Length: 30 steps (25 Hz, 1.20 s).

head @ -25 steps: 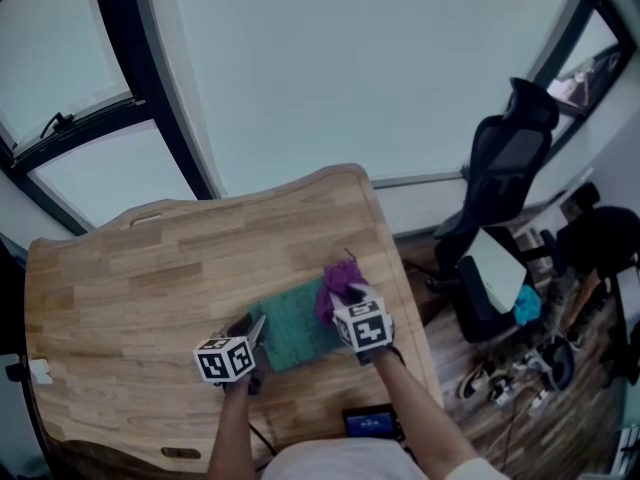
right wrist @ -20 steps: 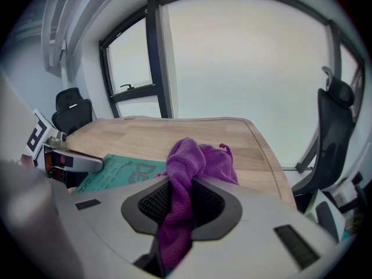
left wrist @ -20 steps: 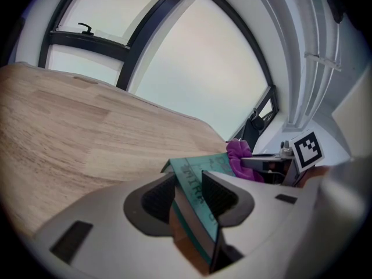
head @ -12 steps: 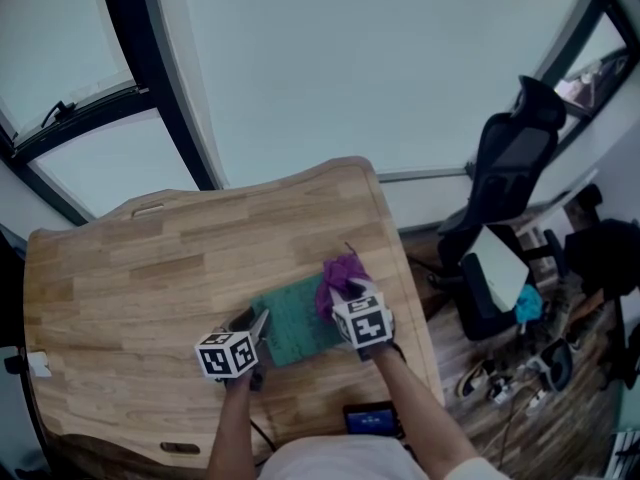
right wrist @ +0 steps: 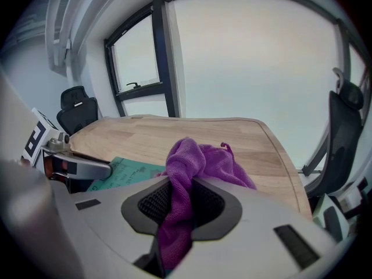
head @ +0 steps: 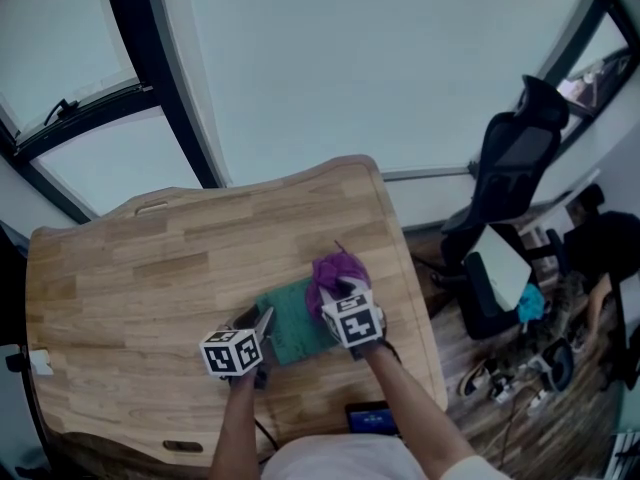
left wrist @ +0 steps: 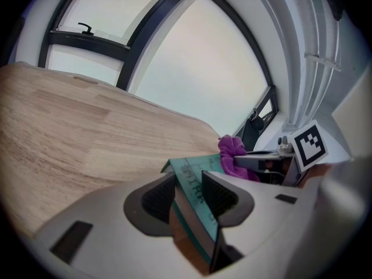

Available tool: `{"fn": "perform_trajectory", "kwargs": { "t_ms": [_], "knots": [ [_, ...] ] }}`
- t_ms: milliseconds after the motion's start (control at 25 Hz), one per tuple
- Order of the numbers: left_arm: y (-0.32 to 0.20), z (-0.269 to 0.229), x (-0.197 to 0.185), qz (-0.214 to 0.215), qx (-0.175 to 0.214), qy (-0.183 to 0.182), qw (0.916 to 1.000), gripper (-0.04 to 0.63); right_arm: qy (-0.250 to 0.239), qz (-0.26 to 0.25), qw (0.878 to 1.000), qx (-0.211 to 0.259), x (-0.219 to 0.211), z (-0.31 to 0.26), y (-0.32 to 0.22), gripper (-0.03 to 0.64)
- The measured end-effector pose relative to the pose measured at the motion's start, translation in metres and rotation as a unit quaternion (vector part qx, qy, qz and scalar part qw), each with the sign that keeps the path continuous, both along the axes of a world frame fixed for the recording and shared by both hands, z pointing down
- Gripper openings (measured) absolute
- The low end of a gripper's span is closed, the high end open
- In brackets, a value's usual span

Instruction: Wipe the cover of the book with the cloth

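A teal-covered book point(head: 292, 325) lies on the wooden table point(head: 150, 268) near its right front corner. My left gripper point(head: 258, 330) is shut on the book's near left edge; in the left gripper view the book point(left wrist: 195, 186) stands tilted between the jaws. My right gripper point(head: 335, 293) is shut on a purple cloth point(head: 336, 269), which bunches over the book's right part. In the right gripper view the cloth point(right wrist: 192, 167) hangs out of the jaws, with the book's cover point(right wrist: 125, 173) to the left of it and the left gripper point(right wrist: 78, 167) beyond.
A dark office chair point(head: 510, 158) stands off the table's right edge, with clutter on the floor point(head: 530, 358) beyond. A large window point(head: 300, 58) runs behind the table. A small dark device point(head: 372, 418) lies at the table's front edge.
The right gripper with the purple cloth has slid a little left and away across the book's cover. The left gripper has kept hold of the book.
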<state>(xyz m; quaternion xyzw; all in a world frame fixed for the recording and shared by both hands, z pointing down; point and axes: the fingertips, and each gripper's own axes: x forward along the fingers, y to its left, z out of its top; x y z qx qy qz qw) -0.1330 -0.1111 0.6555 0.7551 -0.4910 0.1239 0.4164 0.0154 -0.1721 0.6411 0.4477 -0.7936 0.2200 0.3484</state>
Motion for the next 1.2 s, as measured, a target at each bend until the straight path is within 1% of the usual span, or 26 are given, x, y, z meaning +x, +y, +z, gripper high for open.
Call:
{"fn": "perform_trajectory", "kwargs": {
  "t_ms": [160,600,1200],
  "knots": [
    [0.001,0.000,0.000,-0.001,-0.001,-0.001,1.0000,0.147,-0.023,-0.011,1.000,-0.016,-0.017,-0.007,0.007,0.080],
    [0.001,-0.001,0.000,-0.001,0.001,-0.002,1.0000,0.147,-0.018,-0.029,0.999,-0.016,-0.030,-0.006,0.009,0.080],
    [0.001,-0.001,-0.001,-0.001,0.001,-0.003,1.0000,0.147,-0.023,-0.045,0.999,-0.016,-0.041,-0.007,0.010,0.080]
  ]
}}
